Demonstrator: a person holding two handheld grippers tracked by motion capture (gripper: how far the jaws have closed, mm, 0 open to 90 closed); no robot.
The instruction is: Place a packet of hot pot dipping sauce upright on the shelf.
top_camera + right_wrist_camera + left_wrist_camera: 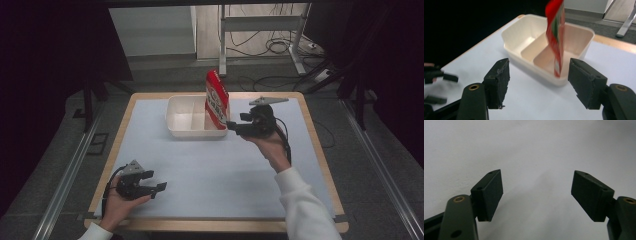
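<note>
A: How is the work surface described?

B: A desk with a light wooden edge is seen, covered by a smooth, matte, pale mat. A tray is placed on the far half of it, near the middle.

A: What is the form of the tray?

B: It is a shallow rectangular tub of glossy off-white plastic with rounded corners and a rolled rim. In the right gripper view the tray is seen to be divided by a low ridge into two compartments.

A: Where is the pouch located?

B: The pouch is stood upright in the right-hand end of the tray, tilted slightly. It is a flat, thin packet of shiny red film with a white printed panel. In the right gripper view the pouch is presented edge-on and is blurred; green print is also made out on it.

A: What is the condition of the right claw?

B: The right claw is held level, just right of the tray and pointed at it. Its jaws are set apart, and nothing is gripped. In the right gripper view the right claw is shown with blocky black pads, the left one rough and chipped at its edge; the pouch is seen beyond the gap, not between the pads.

A: And the left claw?

B: The left claw is held low at the near left corner of the desk, well apart from the tray. In the left gripper view the left claw is shown with its jaws spread wide over bare mat; the pads are smooth, wedge-shaped blocks.
</note>
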